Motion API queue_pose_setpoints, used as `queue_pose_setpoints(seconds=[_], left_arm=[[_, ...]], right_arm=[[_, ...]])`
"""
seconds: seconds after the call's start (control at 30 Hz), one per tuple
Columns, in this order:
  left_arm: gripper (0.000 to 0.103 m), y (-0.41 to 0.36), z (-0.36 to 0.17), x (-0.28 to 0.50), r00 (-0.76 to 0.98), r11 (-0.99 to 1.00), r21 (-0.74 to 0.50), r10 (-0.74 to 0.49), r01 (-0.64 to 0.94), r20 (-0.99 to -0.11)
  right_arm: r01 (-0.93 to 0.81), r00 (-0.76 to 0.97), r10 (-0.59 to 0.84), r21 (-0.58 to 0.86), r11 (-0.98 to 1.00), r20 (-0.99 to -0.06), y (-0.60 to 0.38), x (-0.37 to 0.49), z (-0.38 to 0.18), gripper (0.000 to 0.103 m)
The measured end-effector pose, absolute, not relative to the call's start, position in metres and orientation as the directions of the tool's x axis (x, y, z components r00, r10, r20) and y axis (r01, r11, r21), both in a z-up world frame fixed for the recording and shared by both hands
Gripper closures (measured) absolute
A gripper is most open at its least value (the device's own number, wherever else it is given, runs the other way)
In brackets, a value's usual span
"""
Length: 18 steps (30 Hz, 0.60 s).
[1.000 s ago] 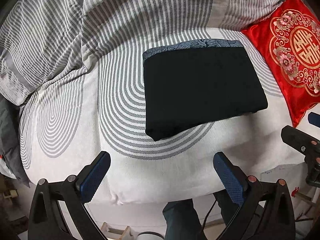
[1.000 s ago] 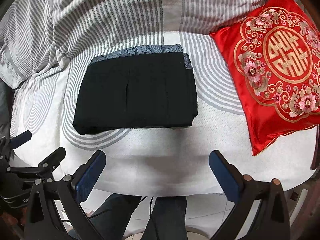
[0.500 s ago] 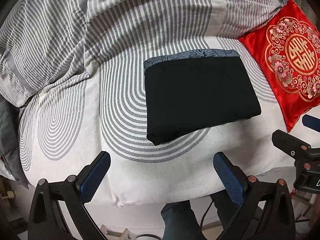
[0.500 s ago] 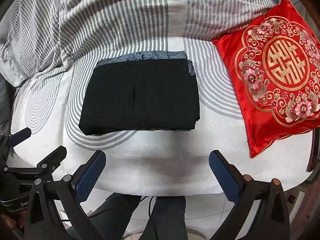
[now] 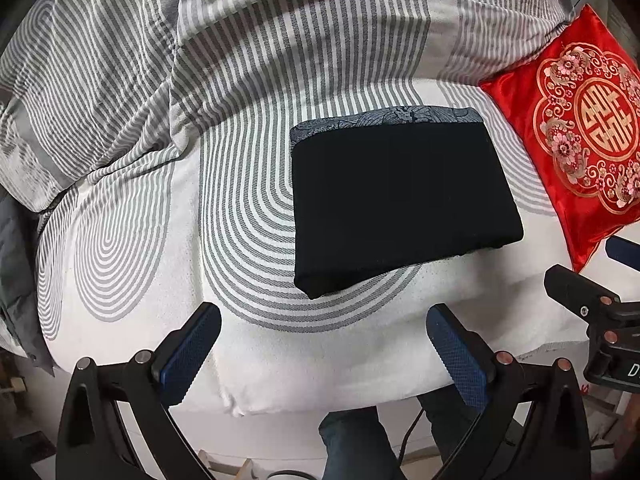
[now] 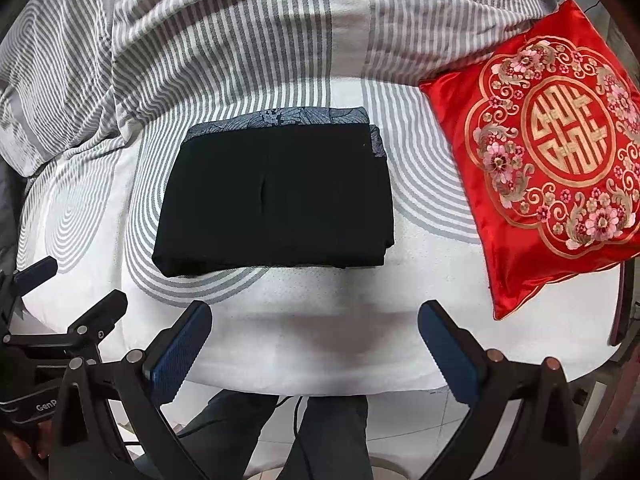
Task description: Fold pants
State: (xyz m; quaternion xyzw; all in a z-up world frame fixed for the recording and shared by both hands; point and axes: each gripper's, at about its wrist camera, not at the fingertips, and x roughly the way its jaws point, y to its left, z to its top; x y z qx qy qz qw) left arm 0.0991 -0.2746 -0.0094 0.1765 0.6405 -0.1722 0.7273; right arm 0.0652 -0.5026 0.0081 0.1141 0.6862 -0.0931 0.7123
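Both grippers are empty with jaws spread wide, hovering off the near edge of the bed (image 5: 280,364), so my read is the fold is done or nearly so and the step in hand is a final check/tidy.

Left to right: striped duvet (image 5: 140,80) is bunched at the far left. Left gripper (image 5: 324,340) sits low, near the mattress edge. Pants (image 5: 400,200) lie ahead of it and slightly right, apart from the fingertips, no contact. They form a compact black rectangle with a grey patterned band along the far edge. Right gripper (image 6: 316,336) is similarly low; pants (image 6: 276,196) lie ahead and slightly left of it. Red cushion (image 6: 552,160) is to the right, near the pants but not touching.

To finish well:
- Right side shows layer edges peeking out at the corner; a light nudge there would square it.
- Press flat rather than pinch, so the stack doesn't lift.
- Keep clear of the cushion.
- Otherwise back straight off.
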Motion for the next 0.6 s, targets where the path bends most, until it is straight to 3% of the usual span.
queue_pose_setpoints(seconds=[0.6], left_arm=[[0.000,-0.2810,-0.0133,0.1011,0.130,0.881,0.042,-0.022,0.471,-0.991]], right_arm=[[0.282,0.017,0.033,0.036,0.959,-0.999,-0.5042,0.0679,-0.0016,0.000]])
